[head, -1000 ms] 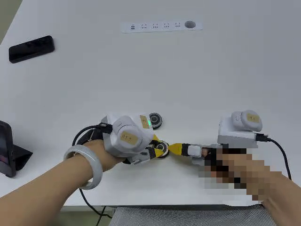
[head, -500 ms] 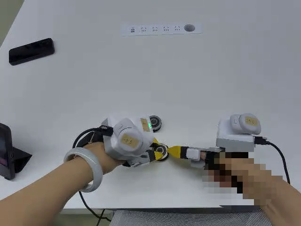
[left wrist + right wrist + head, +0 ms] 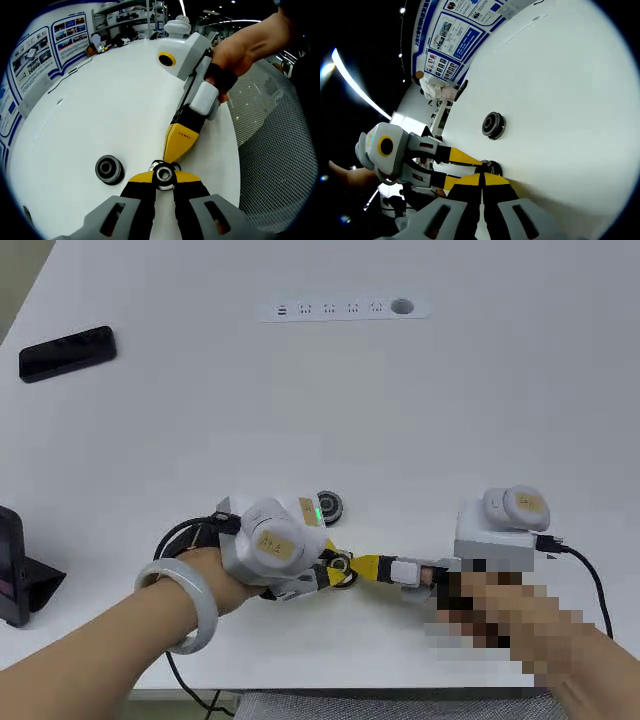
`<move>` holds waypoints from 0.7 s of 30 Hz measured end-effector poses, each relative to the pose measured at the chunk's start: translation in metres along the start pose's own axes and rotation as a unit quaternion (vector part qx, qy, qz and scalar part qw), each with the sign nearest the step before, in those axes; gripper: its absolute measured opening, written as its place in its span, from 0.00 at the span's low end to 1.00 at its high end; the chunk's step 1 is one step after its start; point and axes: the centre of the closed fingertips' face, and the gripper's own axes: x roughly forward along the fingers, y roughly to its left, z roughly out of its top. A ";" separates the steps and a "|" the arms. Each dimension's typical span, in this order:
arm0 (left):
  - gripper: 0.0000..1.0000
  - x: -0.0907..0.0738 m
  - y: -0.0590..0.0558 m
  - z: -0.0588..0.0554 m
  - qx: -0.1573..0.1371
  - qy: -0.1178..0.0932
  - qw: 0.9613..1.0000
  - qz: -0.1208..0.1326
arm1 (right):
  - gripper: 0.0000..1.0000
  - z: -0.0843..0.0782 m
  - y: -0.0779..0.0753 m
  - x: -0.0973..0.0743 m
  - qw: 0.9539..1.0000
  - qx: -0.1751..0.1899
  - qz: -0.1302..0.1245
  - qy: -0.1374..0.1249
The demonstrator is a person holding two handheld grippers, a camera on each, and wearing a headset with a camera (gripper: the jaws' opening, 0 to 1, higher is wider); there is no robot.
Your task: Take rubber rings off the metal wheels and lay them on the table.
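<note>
1. Left gripper [image 3: 164, 180]: yellow tips nearly closed, clamped on either side of a small wheel [image 3: 164, 173], which sits low over the near edge of the table [image 3: 450, 420].
2. Right gripper [image 3: 482, 181] meets it head-on, jaws pressed together, tip against the wheel's rim. It may have the dark ring [image 3: 155, 165] nipped there, but that is too small to call.
3. Second wheel [image 3: 328, 507] lies flat on the table just beyond the left gripper, clear of both tools.
4. Writing: there is a line of small black print on the right gripper's yellow tip in the left gripper view, too fine to read. The yellow stickers on both gripper housings carry marks I can't make out either.
5. Blue-bordered posters [image 3: 451, 36] with photos and text line the far wall, nothing legible.
6. The table is plain white and smooth. A white power strip [image 3: 345, 309] lies at the far side, a black case [image 3: 67, 350] at far left, and a dark screen [image 3: 14, 568] is propped at the left edge.
7. A grey mesh [image 3: 280, 150] shows below the table edge.
</note>
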 end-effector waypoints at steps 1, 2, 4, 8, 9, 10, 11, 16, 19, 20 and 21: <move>0.13 0.000 0.000 0.000 0.000 0.000 1.000 0.000 | 0.01 0.000 0.000 0.000 1.000 0.000 0.000 0.000; 0.13 0.000 0.000 0.000 0.000 0.000 1.000 0.000 | 0.01 0.000 0.001 0.000 1.000 -0.001 0.000 0.000; 0.13 0.000 0.000 0.000 0.000 0.000 1.000 0.000 | 0.01 0.000 0.001 0.000 1.000 -0.001 0.001 0.000; 0.13 0.000 0.000 0.000 0.001 0.001 1.000 0.000 | 0.01 0.001 -0.001 -0.001 1.000 0.000 0.001 -0.002; 0.13 0.000 0.000 0.000 0.001 0.001 1.000 0.000 | 0.01 0.001 -0.002 -0.001 1.000 0.000 0.001 -0.002; 0.13 0.000 0.000 0.000 0.001 0.001 1.000 0.000 | 0.01 0.001 -0.001 -0.001 1.000 0.000 0.001 -0.002; 0.13 0.000 0.000 0.000 0.001 0.001 1.000 0.000 | 0.01 0.001 -0.001 -0.001 1.000 -0.001 0.001 -0.002; 0.13 0.000 0.000 0.000 0.002 0.000 1.000 0.000 | 0.01 0.000 0.003 0.000 1.000 -0.001 0.003 -0.003; 0.13 0.000 0.000 0.000 0.002 0.000 1.000 0.000 | 0.01 0.000 0.005 0.000 1.000 -0.001 0.006 -0.004; 0.13 0.000 0.000 0.000 0.002 0.000 1.000 0.000 | 0.01 0.001 0.006 0.000 1.000 -0.001 0.006 -0.004; 0.13 0.000 0.000 0.000 0.002 0.000 1.000 0.000 | 0.01 0.001 0.007 0.000 1.000 0.000 0.009 -0.006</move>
